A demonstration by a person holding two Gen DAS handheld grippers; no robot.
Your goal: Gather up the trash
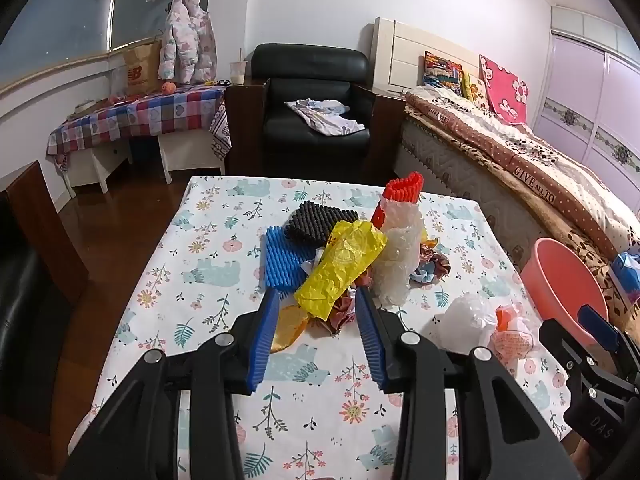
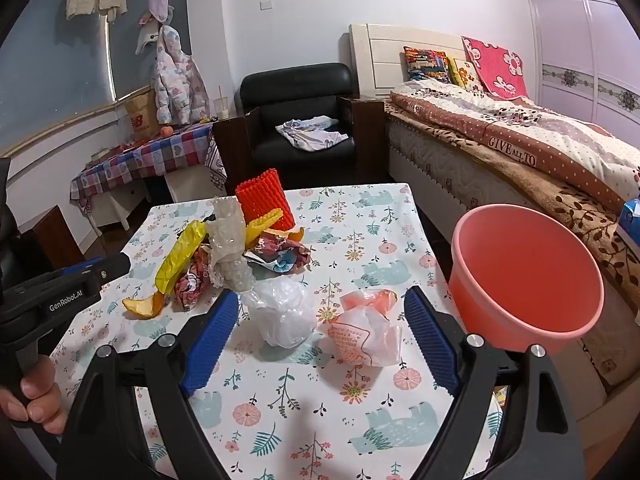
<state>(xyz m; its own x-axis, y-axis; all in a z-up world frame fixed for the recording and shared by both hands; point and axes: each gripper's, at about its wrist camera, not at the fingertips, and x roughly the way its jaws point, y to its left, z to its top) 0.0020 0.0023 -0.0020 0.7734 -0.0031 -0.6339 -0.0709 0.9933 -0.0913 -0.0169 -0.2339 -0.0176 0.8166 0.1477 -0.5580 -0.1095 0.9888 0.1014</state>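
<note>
A heap of trash lies mid-table: a yellow bag [image 1: 342,266], blue foam net [image 1: 282,260], black foam net [image 1: 318,222], red foam net [image 1: 402,194], bubble wrap [image 1: 400,256], crumpled wrappers [image 1: 344,314] and orange peel [image 1: 288,326]. My left gripper [image 1: 318,302] is open and empty, its fingers either side of the yellow bag's near end. A white plastic bag [image 2: 282,312] and a pink-and-white wrapper [image 2: 368,328] lie nearer the right. My right gripper [image 2: 322,308] is open and empty, just short of both. A pink basin [image 2: 524,276] stands at the table's right edge.
The table [image 1: 304,412] has a floral cloth. A bed [image 1: 520,160] runs along the right, close behind the basin. A black armchair [image 1: 316,108] and a checked side table [image 1: 140,116] stand beyond the far edge. A dark chair [image 1: 32,240] is at the left.
</note>
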